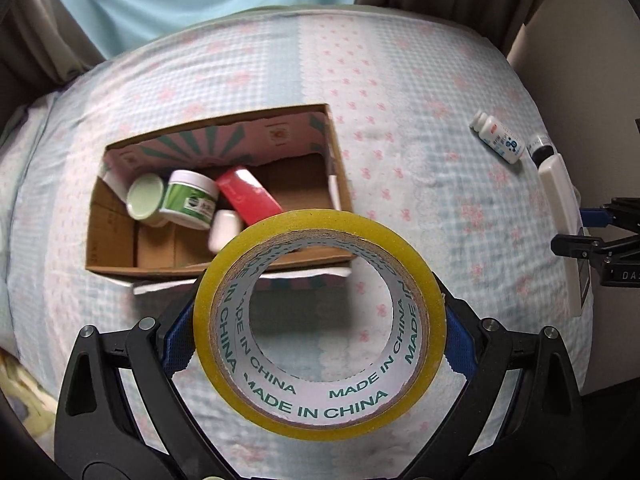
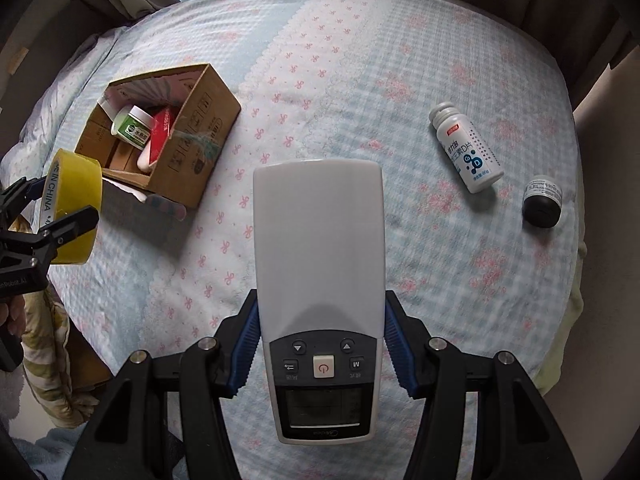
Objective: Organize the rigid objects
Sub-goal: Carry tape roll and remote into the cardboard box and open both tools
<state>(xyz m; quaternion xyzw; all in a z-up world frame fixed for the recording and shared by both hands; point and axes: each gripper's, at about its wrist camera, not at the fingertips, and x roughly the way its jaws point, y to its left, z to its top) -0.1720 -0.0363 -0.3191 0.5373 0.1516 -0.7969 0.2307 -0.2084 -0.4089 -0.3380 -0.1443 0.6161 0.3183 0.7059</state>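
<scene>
- Left tool (image 1: pixel 320 344) clamps a yellow tape roll (image 1: pixel 320 320) by its rim, held just short of the cardboard box (image 1: pixel 340 184) on the bed (image 1: pixel 400 80).
- Right tool (image 2: pixel 320 344) clamps a white remote (image 2: pixel 318 248), well right of the box.
- Best practice: carry each over the box's free corner, lower, then release.
</scene>
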